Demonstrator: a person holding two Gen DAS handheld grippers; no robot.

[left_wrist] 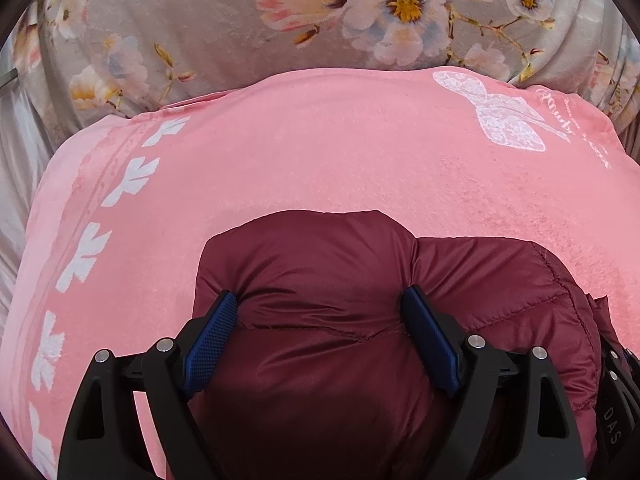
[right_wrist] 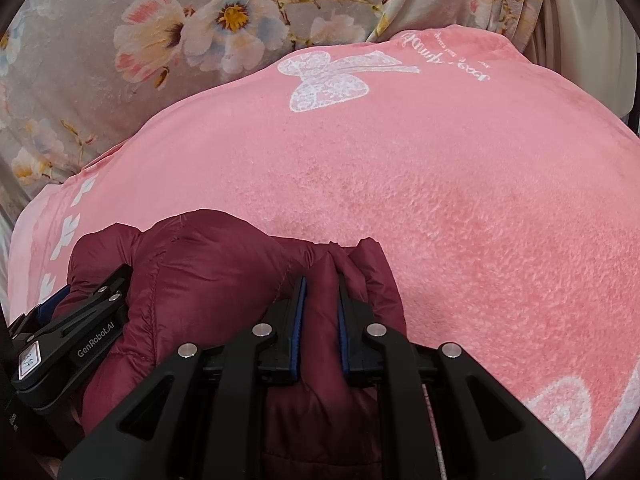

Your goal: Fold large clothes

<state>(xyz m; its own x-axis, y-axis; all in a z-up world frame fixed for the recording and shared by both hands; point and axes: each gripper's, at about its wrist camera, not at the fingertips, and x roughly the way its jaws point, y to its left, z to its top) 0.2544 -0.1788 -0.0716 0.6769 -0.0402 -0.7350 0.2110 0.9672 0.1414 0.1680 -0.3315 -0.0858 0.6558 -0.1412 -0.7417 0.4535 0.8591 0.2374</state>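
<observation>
A dark red quilted puffer jacket (left_wrist: 320, 264) lies bunched at the near edge of a pink blanket (left_wrist: 320, 152). My left gripper (left_wrist: 320, 300) has its jaws spread wide around a thick fold of the jacket, and the blue pads (left_wrist: 428, 332) press into the fabric. My right gripper (right_wrist: 322, 284) is shut on a narrower fold of the jacket (right_wrist: 208, 256) just to the right. The left gripper's black body (right_wrist: 80, 332) shows at the lower left of the right wrist view.
The pink blanket (right_wrist: 440, 200) has a white bow print (right_wrist: 328, 80) and white leaf shapes (left_wrist: 132, 176) along its left border. A grey floral bedcover (left_wrist: 200, 20) lies beyond it. A pale wall or curtain (right_wrist: 580, 0) is at the far right.
</observation>
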